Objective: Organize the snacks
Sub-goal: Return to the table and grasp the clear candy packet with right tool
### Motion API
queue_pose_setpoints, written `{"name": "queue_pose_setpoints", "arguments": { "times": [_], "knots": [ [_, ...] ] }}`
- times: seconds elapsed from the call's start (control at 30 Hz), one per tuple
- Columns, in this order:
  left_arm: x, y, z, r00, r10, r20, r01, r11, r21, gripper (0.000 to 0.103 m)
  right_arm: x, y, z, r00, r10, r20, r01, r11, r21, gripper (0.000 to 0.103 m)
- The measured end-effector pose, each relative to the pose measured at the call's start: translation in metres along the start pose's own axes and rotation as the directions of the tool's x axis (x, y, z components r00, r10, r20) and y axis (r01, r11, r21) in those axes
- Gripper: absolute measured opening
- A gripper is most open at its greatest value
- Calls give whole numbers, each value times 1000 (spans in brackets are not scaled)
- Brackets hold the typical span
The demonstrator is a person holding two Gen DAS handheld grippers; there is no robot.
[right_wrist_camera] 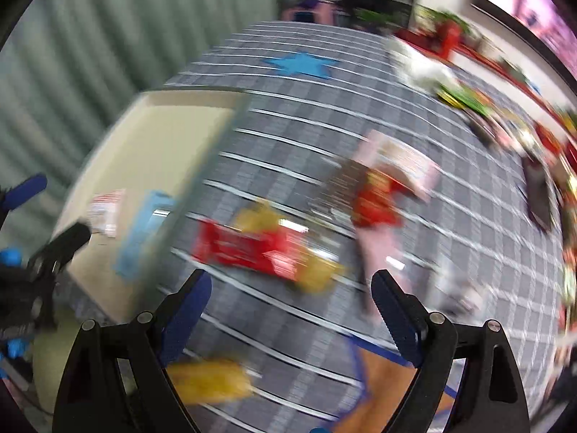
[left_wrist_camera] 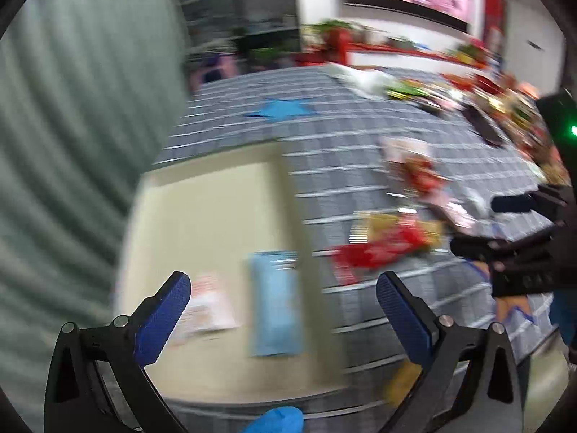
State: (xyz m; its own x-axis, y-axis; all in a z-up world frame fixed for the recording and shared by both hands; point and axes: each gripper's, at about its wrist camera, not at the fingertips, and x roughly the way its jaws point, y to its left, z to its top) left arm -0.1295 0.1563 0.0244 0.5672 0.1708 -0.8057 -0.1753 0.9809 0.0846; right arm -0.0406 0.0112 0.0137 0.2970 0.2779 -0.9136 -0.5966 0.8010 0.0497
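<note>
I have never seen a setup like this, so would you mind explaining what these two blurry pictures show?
A person holds a two-finger gripper in each hand, and each carries a fisheye camera looking along its fingers. One picture is from the left gripper, the other from the right gripper. Both are open and hold nothing. On the checked cloth lies a cream tray with a light blue packet and a white packet inside. Loose snacks, such as a red packet, lie beside it. Motion blurs the details.
</note>
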Motion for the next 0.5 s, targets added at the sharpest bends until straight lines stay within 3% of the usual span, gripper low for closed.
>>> {"name": "queue_pose_setpoints", "arguments": {
  "times": [0.13, 0.37, 0.5],
  "knots": [
    [20, -51, 7, 995, -92, -37, 94, 994, 63, 103, -9, -54, -22, 997, -67, -22, 69, 993, 100, 91],
    [44, -79, 16, 1000, -5, -4, 5, 982, 188, 103, -17, -117, -47, 996, -82, -42, 90, 965, 248, 91],
    [45, -70, 22, 1000, -2, -22, 6, 986, 168, 103, -5, -131, -41, 997, -57, -47, 69, 950, 306, 91]
  ]
}}
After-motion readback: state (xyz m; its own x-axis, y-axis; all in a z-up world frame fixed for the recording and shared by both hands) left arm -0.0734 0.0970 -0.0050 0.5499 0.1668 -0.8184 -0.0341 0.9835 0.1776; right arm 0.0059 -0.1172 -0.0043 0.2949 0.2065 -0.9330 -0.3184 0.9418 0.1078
